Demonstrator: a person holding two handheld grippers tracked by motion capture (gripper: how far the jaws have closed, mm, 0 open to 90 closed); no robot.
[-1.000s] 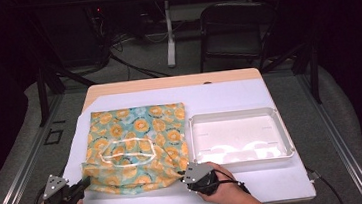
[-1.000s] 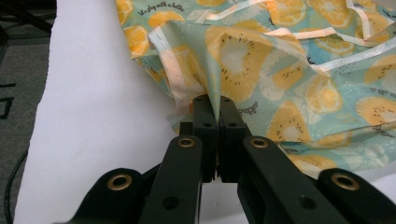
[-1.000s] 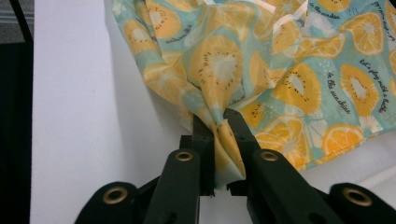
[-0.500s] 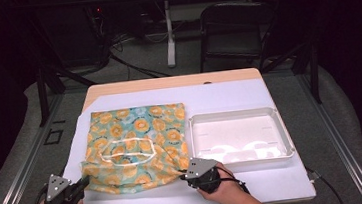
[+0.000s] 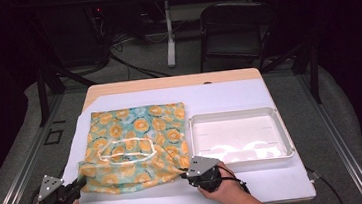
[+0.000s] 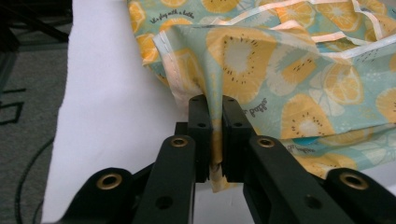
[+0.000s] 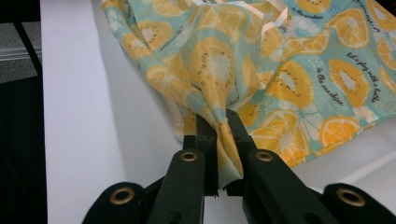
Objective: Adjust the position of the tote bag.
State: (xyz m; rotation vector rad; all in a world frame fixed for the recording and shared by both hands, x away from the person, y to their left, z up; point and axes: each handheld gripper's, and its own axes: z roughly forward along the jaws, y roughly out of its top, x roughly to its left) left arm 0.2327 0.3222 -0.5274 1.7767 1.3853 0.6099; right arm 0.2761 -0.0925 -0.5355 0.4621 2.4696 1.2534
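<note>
A bright cloth with orange and kiwi slices printed on it lies on the white table. It sits on the left part of the table, just beside an empty white tray on the right. A thin white strap lies on top of the cloth.

The person holds 2 grippers at the near edge of the cloth. The left gripper pinches the near left corner. In the left gripper view its jaws have just been opening a little, but a fold of cloth is between them and the pads press on it. The right gripper pinches the near right corner. In the right gripper view its jaws are squeezed tight on a bunched bit of cloth.

I think the step now is grabbing both near corners, and that part looks done. The next move is probably to lift both corners together and carry them over to fold or spread the cloth. Both hands need to go up at the same speed. The left grip looks a bit loose, so the corner could slip out.
</note>
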